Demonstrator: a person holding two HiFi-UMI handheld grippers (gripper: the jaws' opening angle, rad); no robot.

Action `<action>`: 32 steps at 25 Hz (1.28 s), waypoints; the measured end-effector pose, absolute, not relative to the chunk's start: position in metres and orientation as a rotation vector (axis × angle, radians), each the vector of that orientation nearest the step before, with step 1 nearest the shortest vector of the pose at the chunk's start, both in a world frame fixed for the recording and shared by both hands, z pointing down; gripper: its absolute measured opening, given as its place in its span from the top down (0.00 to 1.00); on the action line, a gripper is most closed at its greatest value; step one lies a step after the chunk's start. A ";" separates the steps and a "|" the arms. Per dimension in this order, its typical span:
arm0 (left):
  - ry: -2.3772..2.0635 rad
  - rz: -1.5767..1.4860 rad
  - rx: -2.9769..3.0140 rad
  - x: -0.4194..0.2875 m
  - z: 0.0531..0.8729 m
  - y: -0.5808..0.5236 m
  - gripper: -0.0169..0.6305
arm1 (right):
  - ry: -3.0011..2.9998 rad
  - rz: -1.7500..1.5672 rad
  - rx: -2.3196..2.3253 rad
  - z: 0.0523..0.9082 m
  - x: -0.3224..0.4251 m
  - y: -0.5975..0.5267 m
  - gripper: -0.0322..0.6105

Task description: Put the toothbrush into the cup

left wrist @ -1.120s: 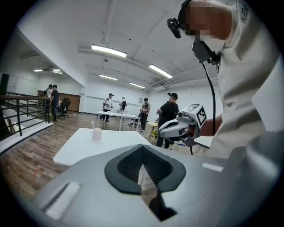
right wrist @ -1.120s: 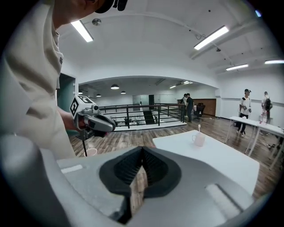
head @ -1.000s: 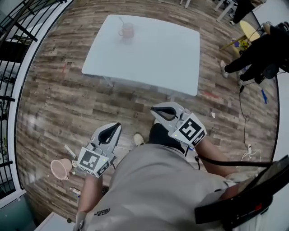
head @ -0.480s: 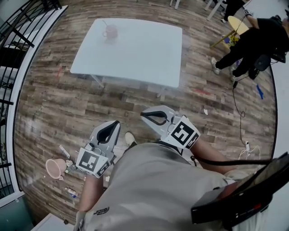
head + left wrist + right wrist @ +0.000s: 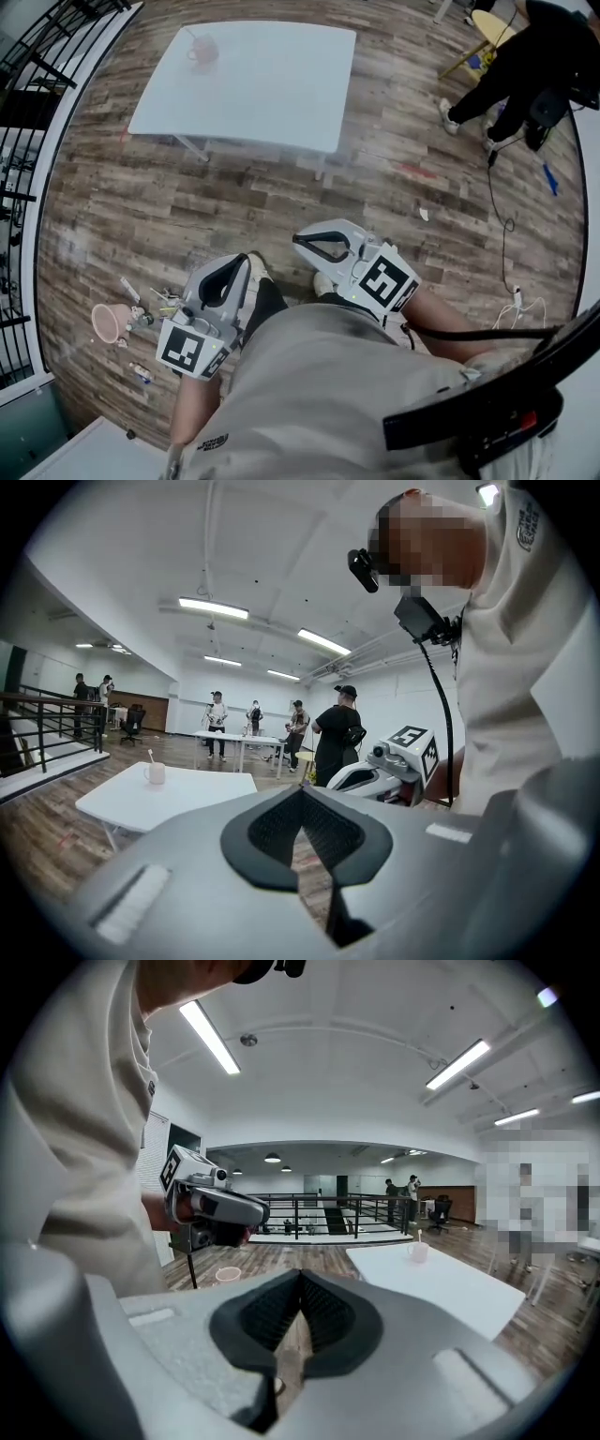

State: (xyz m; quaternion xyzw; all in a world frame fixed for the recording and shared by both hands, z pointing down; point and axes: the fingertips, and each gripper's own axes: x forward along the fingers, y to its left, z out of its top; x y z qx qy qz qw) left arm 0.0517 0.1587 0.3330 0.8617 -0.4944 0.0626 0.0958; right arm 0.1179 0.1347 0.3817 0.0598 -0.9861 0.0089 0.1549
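Observation:
A pink cup [image 5: 202, 52] stands near the far left corner of the white table [image 5: 262, 94], with a toothbrush [image 5: 150, 757] upright in it. In the left gripper view the cup [image 5: 156, 773] is small and far off; the right gripper view shows the cup [image 5: 417, 1252] just as distant. My left gripper [image 5: 242, 260] is shut and empty, held over the wooden floor well short of the table. To its right, my right gripper [image 5: 298, 241] is also shut with nothing in it. Both point toward the table.
A second pink cup [image 5: 105, 323] lies on the floor at my left among several small items [image 5: 150, 305]. A black railing [image 5: 23, 103] runs along the left. A person in black [image 5: 534, 66] stands by a yellow stool [image 5: 489, 26]; cables [image 5: 511, 244] trail across the floor.
The table with the cup has slid toward the upper left of the head view and looks farther off. Both grippers have travelled with me over the floor, still shut and empty.

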 end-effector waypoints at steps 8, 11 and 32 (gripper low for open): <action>-1.453 0.206 2.543 0.083 0.334 0.177 0.96 | -2.834 0.016 0.190 0.377 0.146 0.143 0.95; -1.433 0.197 2.570 0.082 0.328 0.174 0.96 | -2.832 0.003 0.218 0.371 0.147 0.142 0.95; -1.459 0.109 2.547 0.003 0.326 0.211 0.96 | -2.823 -0.068 0.161 0.350 0.065 0.184 0.95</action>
